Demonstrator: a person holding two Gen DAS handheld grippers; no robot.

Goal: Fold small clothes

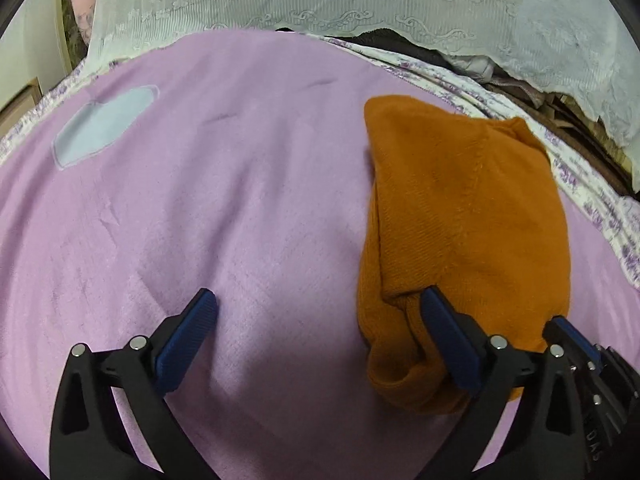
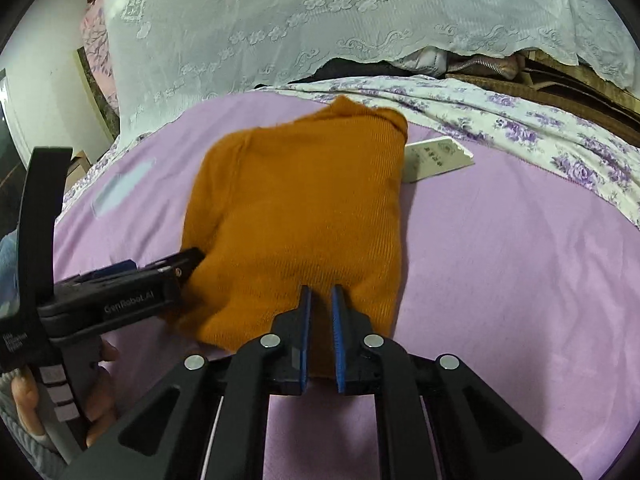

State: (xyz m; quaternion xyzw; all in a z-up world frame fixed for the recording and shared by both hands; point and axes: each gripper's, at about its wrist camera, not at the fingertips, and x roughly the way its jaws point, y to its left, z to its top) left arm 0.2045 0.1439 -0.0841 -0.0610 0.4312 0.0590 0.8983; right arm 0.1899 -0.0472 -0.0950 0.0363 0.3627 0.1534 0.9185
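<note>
orange garment folded on the purple blanket

we see the orange garment (image 2: pixel 296 216) lying folded on the purple blanket (image 2: pixel 500 280), a white tag (image 2: pixel 436 156) poking out at its far right corner. our left gripper (image 1: pixel 318 320) stands spread wide, its right finger against the garment's near left edge. our right gripper (image 2: pixel 320 320) is nearly pressed together, pinching the garment's near hem between its blue pads.

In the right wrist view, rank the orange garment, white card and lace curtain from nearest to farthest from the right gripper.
1. orange garment: its near edge lies between the right gripper jaws.
2. white card: beyond the garment, right.
3. lace curtain: hanging at the back.
</note>
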